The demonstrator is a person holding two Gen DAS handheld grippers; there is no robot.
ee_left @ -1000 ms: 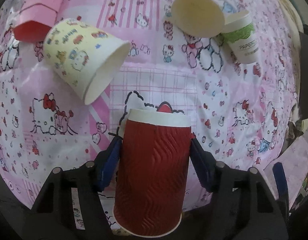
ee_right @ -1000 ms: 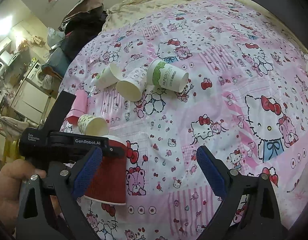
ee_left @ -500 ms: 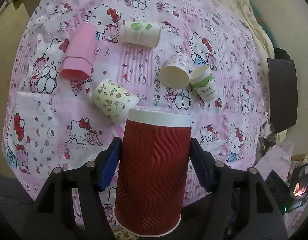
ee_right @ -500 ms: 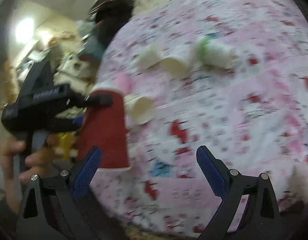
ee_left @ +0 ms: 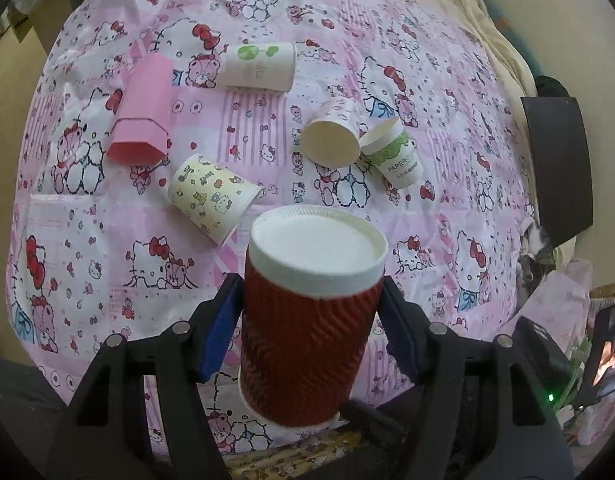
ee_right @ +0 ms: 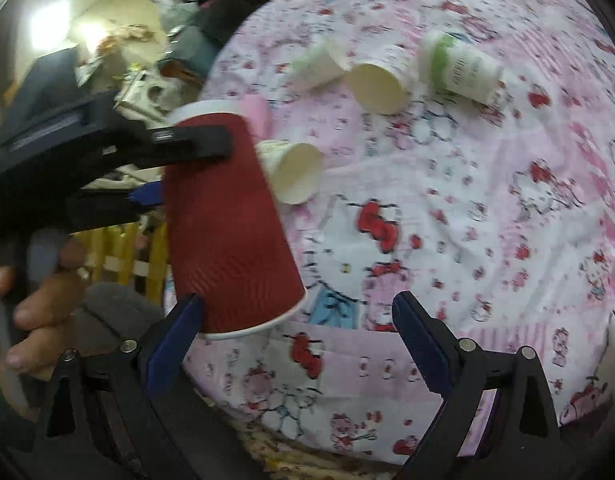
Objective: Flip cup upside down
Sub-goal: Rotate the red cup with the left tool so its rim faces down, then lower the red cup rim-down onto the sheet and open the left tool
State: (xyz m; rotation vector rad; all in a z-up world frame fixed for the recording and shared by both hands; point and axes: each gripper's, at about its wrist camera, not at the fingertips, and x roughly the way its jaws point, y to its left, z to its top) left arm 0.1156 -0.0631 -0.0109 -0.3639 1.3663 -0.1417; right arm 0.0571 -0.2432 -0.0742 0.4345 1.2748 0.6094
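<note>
A red ribbed paper cup (ee_left: 307, 332) is upside down, white base up and mouth down. My left gripper (ee_left: 309, 324) is shut on it and holds it in the air above the near edge of the bed. The right wrist view shows the same red cup (ee_right: 227, 224) at the left, tilted, with the left gripper's black body clamped across it. My right gripper (ee_right: 297, 338) is open and empty, just below and right of the cup's rim.
Several paper cups lie on their sides on the pink Hello Kitty sheet (ee_left: 447, 160): a yellow cartoon cup (ee_left: 211, 196), a plain cup (ee_left: 331, 134), a green-print cup (ee_left: 393, 156), a white cup (ee_left: 261, 66) and a pink carton (ee_left: 145, 108). A dark board (ee_left: 559, 168) stands at the right.
The left gripper has lifted the red cup away from the sheet and tilted it, so its white base now shows. The right gripper has swung closer to the cup, still open.
</note>
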